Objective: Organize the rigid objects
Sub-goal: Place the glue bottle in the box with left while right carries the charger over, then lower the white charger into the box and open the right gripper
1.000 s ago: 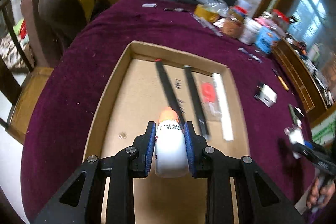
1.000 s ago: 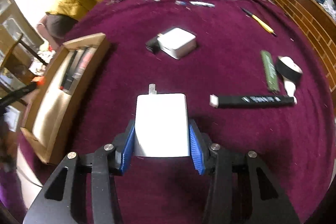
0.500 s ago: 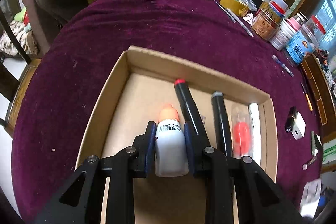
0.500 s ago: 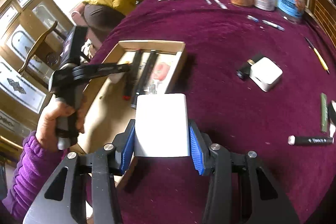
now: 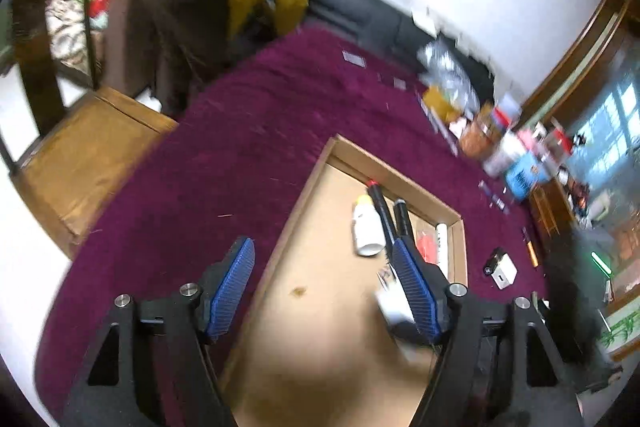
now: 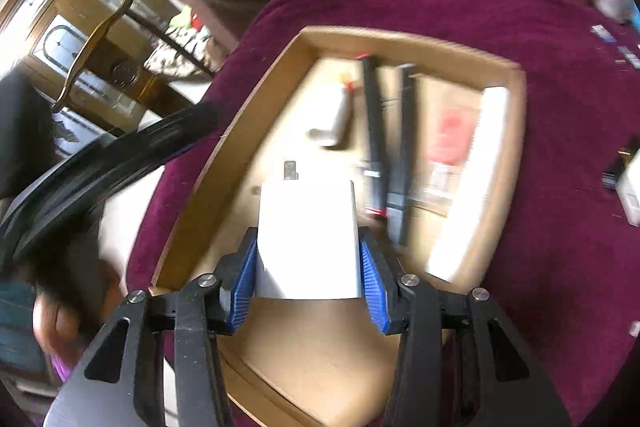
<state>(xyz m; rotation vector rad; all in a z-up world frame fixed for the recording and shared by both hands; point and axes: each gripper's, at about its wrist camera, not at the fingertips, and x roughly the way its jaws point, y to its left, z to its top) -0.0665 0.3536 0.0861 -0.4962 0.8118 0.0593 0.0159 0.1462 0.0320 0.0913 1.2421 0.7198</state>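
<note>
Pinching a white charger block, metal prong pointing away, the right gripper hangs over the cardboard tray. Left gripper is opening, nothing between its jaws. Inside the tray, a white bottle lies cap-away beside two black markers, parallel, running lengthwise on the maroon tablecloth.

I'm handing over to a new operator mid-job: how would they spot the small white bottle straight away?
Find the shallow cardboard tray on the purple tablecloth. Inside it, the white bottle lies on its side at the left of two long black markers. It is the only short, rounded piece there, with an orange cap pointing at the tray's far wall.
</note>
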